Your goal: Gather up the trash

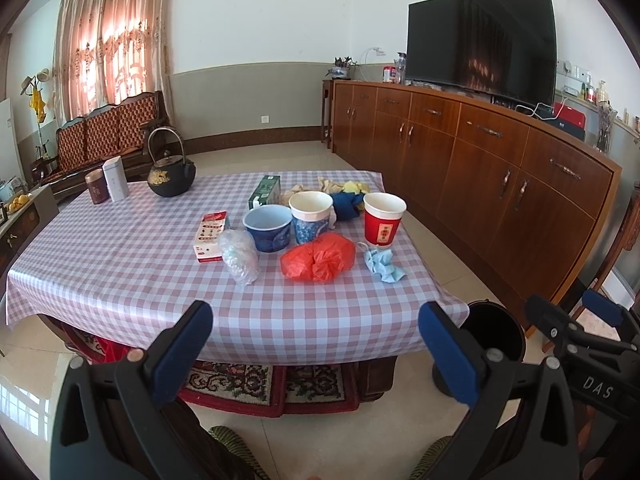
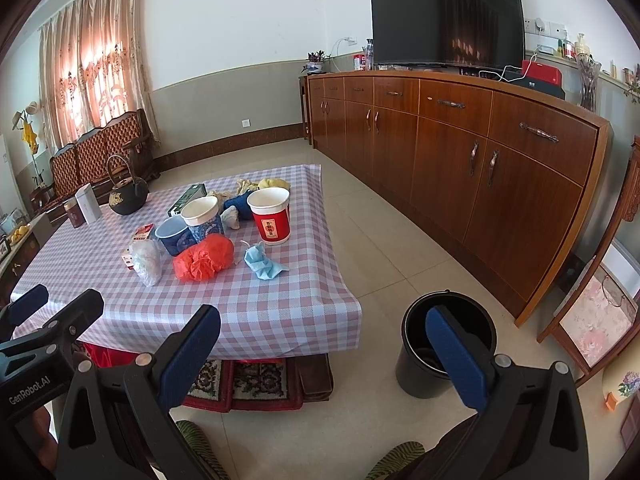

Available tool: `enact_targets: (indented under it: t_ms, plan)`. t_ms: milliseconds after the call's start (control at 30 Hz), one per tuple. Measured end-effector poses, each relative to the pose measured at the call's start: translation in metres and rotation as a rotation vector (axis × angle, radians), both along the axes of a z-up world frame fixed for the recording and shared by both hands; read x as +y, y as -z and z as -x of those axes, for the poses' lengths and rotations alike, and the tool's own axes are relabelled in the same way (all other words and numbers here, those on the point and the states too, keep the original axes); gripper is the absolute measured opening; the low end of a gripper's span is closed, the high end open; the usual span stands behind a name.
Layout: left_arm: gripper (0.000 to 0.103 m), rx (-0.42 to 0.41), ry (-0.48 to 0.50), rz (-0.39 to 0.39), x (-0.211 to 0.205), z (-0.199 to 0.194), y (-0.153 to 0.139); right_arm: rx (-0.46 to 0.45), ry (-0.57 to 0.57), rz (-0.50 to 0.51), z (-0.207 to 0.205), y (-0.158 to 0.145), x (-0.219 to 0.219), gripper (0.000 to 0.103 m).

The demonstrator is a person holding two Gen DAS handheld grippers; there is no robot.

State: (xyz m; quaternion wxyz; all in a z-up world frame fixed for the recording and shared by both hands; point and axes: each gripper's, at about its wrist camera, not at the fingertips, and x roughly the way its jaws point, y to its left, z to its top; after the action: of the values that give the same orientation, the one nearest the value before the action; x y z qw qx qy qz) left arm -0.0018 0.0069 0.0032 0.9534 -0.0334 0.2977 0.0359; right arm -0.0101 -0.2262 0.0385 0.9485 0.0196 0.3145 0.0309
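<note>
Both grippers hang short of the table, holding nothing: the left gripper (image 1: 316, 334) and the right gripper (image 2: 322, 340) each have their blue-padded fingers spread wide apart. The checked tablecloth (image 1: 120, 264) carries the trash in a loose cluster towards the side nearer the wooden sideboard (image 2: 500, 168). A crumpled red plastic bag (image 1: 318, 258) lies nearest the front edge, with a wadded clear plastic bag (image 1: 239, 258) just to its left and a crushed blue face mask (image 1: 382, 264) to its right. Behind them stand three paper cups: a low blue cup (image 1: 269, 227), a taller blue-patterned cup (image 1: 311, 218) and a red cup (image 1: 383, 219). A small red-and-white carton (image 1: 210, 236) lies flat beside the clear bag, and a green box (image 1: 264, 191) stands behind the cups. Further back sits a heap of blue, yellow and pale scraps (image 1: 348, 196), perhaps cloth or peel; the view is too coarse to tell. A black bin (image 2: 444, 344) stands on the floor beside the table's corner, partly hidden by a right gripper finger. An iron kettle (image 1: 171, 174) and two tins (image 1: 106, 184) sit at the far left, well apart from the trash.
</note>
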Motion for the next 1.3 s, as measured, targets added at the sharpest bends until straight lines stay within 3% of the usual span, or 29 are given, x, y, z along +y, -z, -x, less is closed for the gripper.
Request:
enact_targets:
  t_ms: [733, 1300]
  plan:
    - [0.103, 0.043, -0.037, -0.008, 0.016, -0.017, 0.018, 0.029, -0.033, 0.001, -0.024, 0.014, 0.013, 0.103]
    - [0.103, 0.051, -0.048, -0.015, 0.031, -0.060, 0.030, 0.067, -0.069, -0.001, -0.077, 0.031, 0.031, 0.103]
